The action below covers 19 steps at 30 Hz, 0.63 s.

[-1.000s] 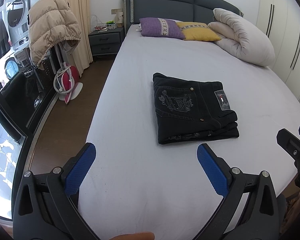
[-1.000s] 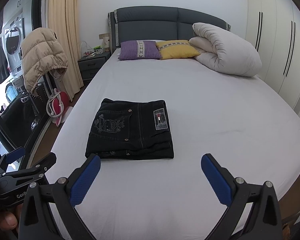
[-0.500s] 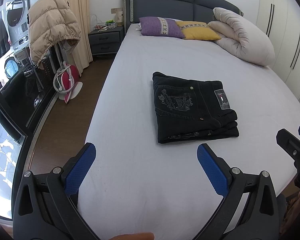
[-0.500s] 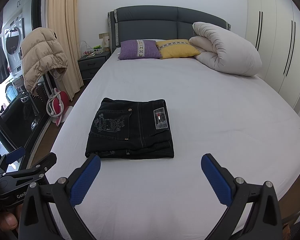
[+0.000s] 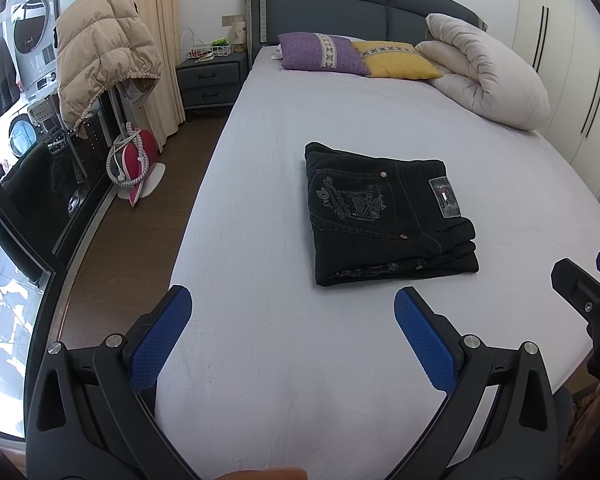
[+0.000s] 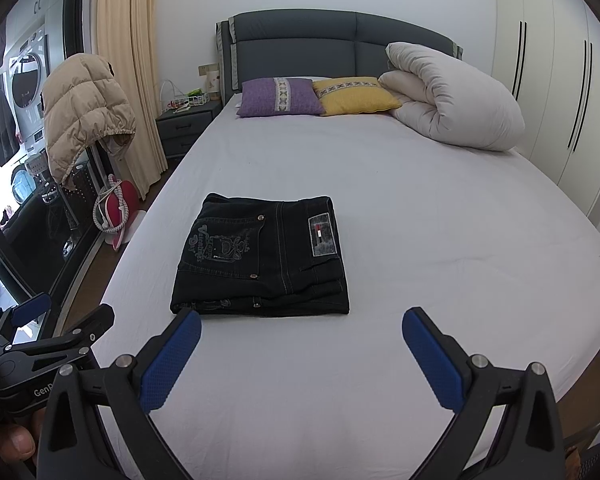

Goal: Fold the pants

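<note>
Black pants (image 5: 384, 216) lie folded into a flat rectangle on the white bed sheet (image 5: 300, 360), pocket embroidery and a grey label facing up. They also show in the right wrist view (image 6: 260, 256). My left gripper (image 5: 292, 320) is open and empty, held back from the near edge of the pants. My right gripper (image 6: 302, 342) is open and empty, just short of the pants' near edge. The right gripper's side shows at the right edge of the left wrist view (image 5: 588, 300), and the left gripper's side shows at the lower left of the right wrist view (image 6: 52, 344).
A purple pillow (image 5: 320, 52), a yellow pillow (image 5: 396, 64) and a rolled white duvet (image 5: 488, 76) lie at the bed's head. A nightstand (image 5: 212, 76), a beige jacket (image 5: 100, 56) and a red bag (image 5: 134, 160) stand left of the bed. Wardrobes (image 6: 560, 92) line the right wall.
</note>
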{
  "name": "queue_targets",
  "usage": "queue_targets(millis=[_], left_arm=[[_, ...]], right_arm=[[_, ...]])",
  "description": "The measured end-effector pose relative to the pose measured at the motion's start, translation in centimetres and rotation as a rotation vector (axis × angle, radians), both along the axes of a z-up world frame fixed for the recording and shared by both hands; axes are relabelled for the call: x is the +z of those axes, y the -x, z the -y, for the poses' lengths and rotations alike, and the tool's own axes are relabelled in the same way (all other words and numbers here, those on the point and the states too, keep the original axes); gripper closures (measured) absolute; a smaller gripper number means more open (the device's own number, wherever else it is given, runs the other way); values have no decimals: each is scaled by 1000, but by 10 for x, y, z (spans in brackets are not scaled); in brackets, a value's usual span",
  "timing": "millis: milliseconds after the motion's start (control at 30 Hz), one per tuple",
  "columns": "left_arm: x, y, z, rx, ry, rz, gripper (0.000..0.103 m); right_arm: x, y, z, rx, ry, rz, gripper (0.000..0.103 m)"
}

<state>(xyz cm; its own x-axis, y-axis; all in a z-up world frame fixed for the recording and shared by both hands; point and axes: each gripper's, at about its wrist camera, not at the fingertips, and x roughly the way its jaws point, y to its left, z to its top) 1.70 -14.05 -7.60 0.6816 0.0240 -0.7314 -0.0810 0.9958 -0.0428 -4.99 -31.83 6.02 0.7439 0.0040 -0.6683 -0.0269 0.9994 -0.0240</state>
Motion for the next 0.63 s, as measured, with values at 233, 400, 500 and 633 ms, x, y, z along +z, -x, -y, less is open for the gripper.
queue_targets(millis=[233,400,500,633], left_arm=[[-6,-2,0,-8,5,-8,0],[-6,-2,0,-11,5,-8,0],[-9,-2,-1,-17,11,-11,0],[-10,-2,-3,-18,14,-13,0]], right_arm=[[-3,2,0,1,0,-2,0],[-3,2,-1,1,-2,-4,0],[-6,2,0,3,-2,-7,0],[-9,3,0,3,-3,-9,0]])
